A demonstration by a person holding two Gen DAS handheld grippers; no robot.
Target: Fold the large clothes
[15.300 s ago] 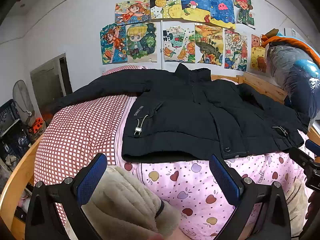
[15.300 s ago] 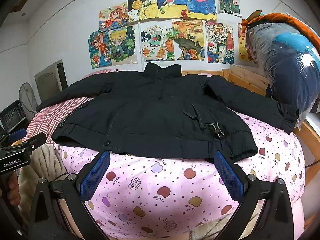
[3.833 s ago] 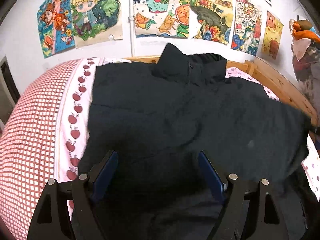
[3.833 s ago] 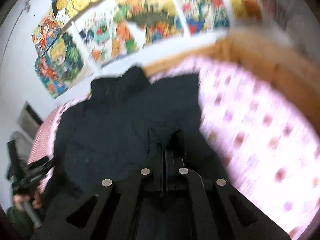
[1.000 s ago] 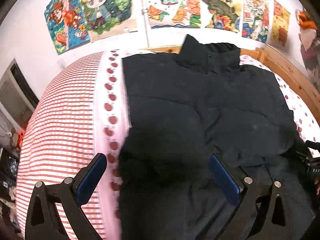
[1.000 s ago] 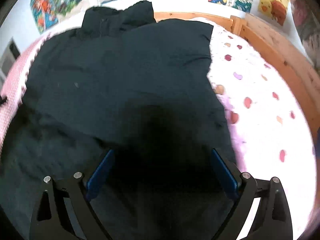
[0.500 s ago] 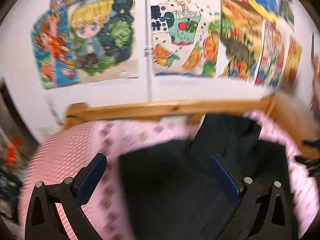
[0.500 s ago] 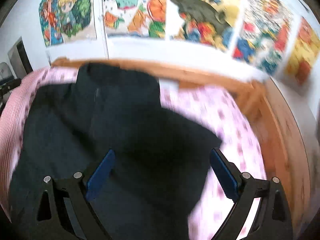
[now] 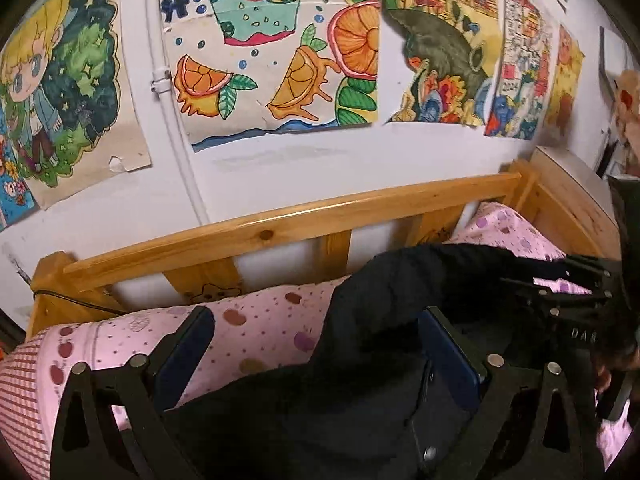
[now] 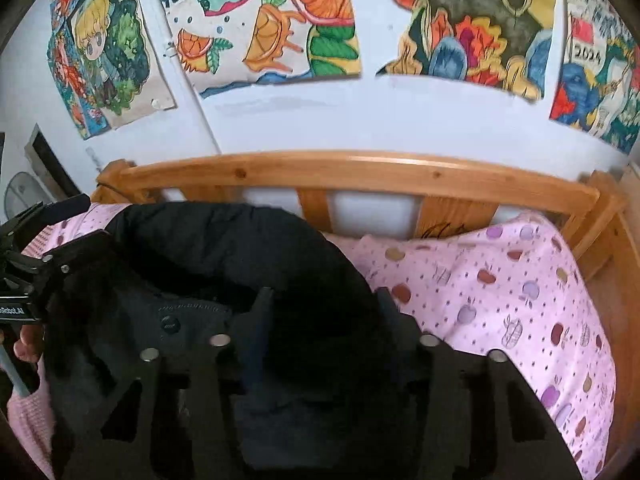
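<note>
Two grippers are seen over a bed (image 9: 260, 332) covered by a pink fruit-print sheet, its wooden rail (image 10: 360, 172) set against a wall of drawings (image 9: 272, 44). A black jacket (image 9: 320, 408) is bunched near the rail, spread from 5 to 9 o'clock in the right view. The left gripper (image 9: 316, 356) is held spread wide, the jacket's edge lying between its fingers. The right gripper (image 10: 324, 320) is partly closed, with dark jacket fabric between its fingers; a firm pinch cannot be confirmed.
</note>
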